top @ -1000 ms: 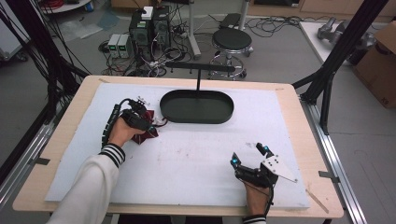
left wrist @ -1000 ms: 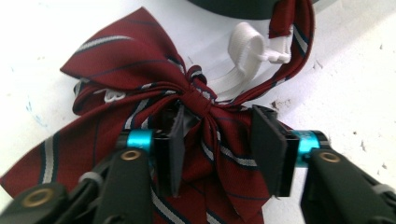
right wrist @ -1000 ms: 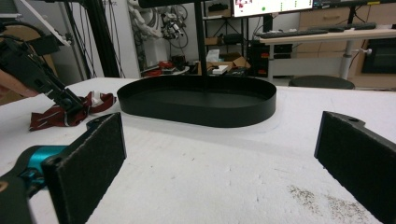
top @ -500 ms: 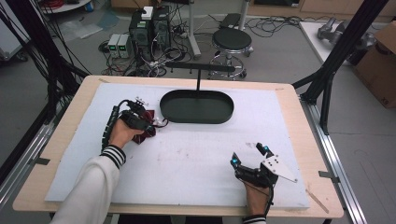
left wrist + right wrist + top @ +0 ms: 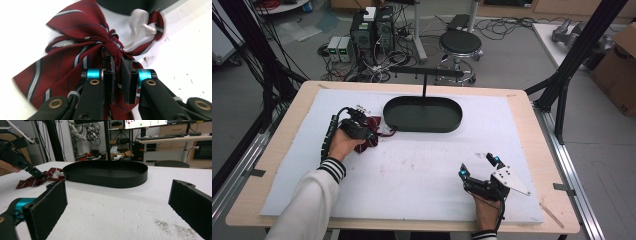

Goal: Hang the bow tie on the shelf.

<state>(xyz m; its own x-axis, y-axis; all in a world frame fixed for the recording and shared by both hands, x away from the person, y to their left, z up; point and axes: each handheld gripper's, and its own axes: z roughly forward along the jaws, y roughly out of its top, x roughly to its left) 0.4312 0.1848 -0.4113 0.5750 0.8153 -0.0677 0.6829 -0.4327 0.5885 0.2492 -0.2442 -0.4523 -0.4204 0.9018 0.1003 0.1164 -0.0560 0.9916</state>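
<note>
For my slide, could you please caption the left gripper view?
Left gripper nearly closed on the knot of a striped maroon bow tie beside the black tray.

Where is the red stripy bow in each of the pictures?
High view: the red striped bow lies left of centre on the white mat, under the left gripper, beside the black oval tray.
Left gripper view: the bow spreads across the middle, its knot between the nearly shut jaws.
Right gripper view: the bow sits at far left, small, touching the tray's left end.
Shared landmark: the black oval tray.
</note>
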